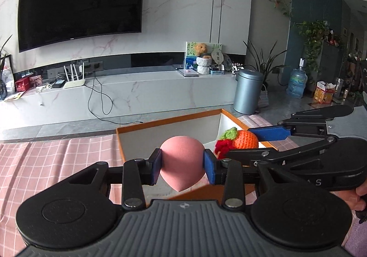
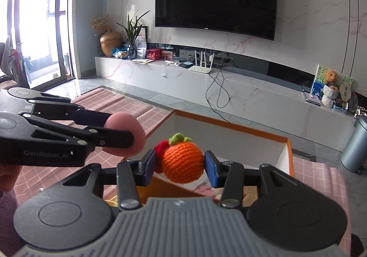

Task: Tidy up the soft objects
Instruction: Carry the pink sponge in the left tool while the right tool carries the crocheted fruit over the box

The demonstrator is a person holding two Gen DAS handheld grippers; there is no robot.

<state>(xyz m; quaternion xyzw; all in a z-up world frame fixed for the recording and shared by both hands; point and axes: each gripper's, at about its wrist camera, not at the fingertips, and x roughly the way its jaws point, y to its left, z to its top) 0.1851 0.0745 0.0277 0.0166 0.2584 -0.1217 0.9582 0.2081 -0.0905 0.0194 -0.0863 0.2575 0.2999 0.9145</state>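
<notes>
My left gripper (image 1: 182, 166) is shut on a pink teardrop sponge (image 1: 181, 160), its blue pads pressing both sides, point downward. My right gripper (image 2: 180, 165) is shut on an orange crocheted fruit (image 2: 182, 161) with a green leaf top and a red tuft at its left. Both are held above an open orange-rimmed box (image 1: 169, 122) with white inner walls, standing on a pink checked cloth (image 1: 57, 160). In the left wrist view the right gripper (image 1: 243, 145) comes in from the right with the fruit (image 1: 246, 140). The right wrist view has the left gripper (image 2: 128, 133) with the sponge (image 2: 137, 133) at left.
Beyond the box lies grey floor, then a long white marble TV bench (image 1: 137, 87) with a router, cables and boxes under a wall-mounted television (image 1: 80, 2). A grey metal bin (image 1: 247, 90), plants and a water bottle (image 1: 297, 82) stand at the right.
</notes>
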